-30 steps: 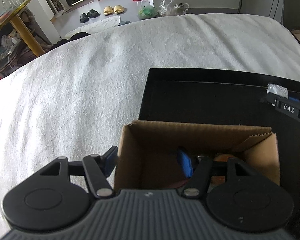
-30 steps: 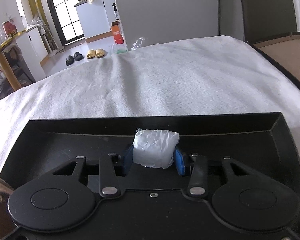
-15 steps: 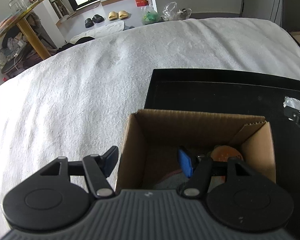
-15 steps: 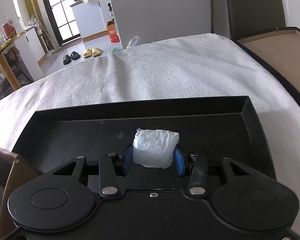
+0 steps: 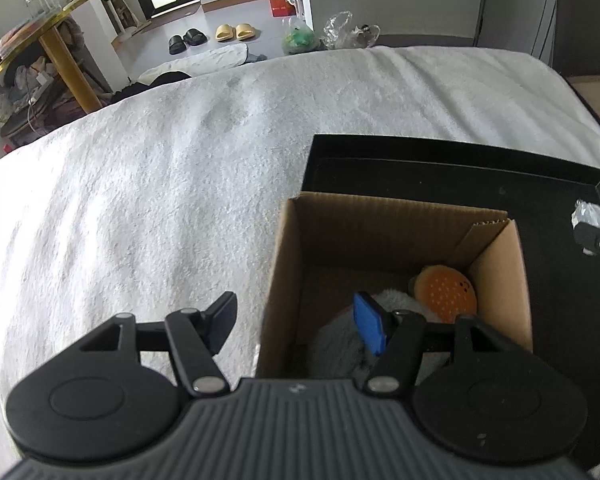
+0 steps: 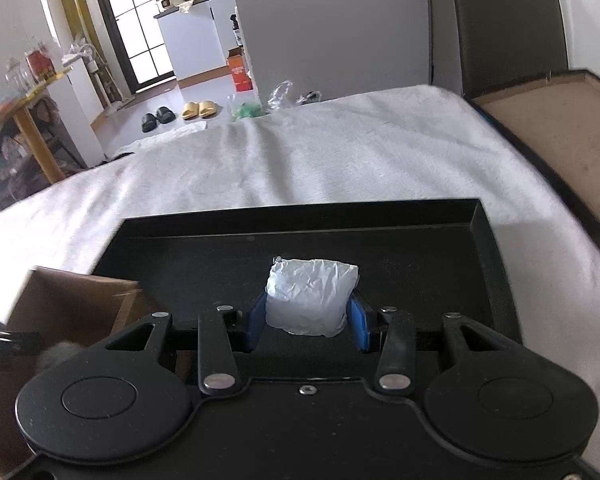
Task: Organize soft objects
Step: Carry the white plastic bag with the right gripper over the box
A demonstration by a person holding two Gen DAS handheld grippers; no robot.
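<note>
Two soft toys in one cardboard box (image 5: 380, 240); left gripper (image 5: 296, 320) open, right gripper (image 6: 308, 320) clamps white packet (image 6: 310, 296).

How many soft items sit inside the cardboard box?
2 visible in the cardboard box: an orange burger-like toy in the far right corner, a grey plush nearer. The left gripper may hide others.

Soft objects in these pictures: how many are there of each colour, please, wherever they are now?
White packet, held in the right tool over the black tray: 1
Grey plush, in the cardboard box: 1
Orange toy, in the box: 1
Total: 3
</note>
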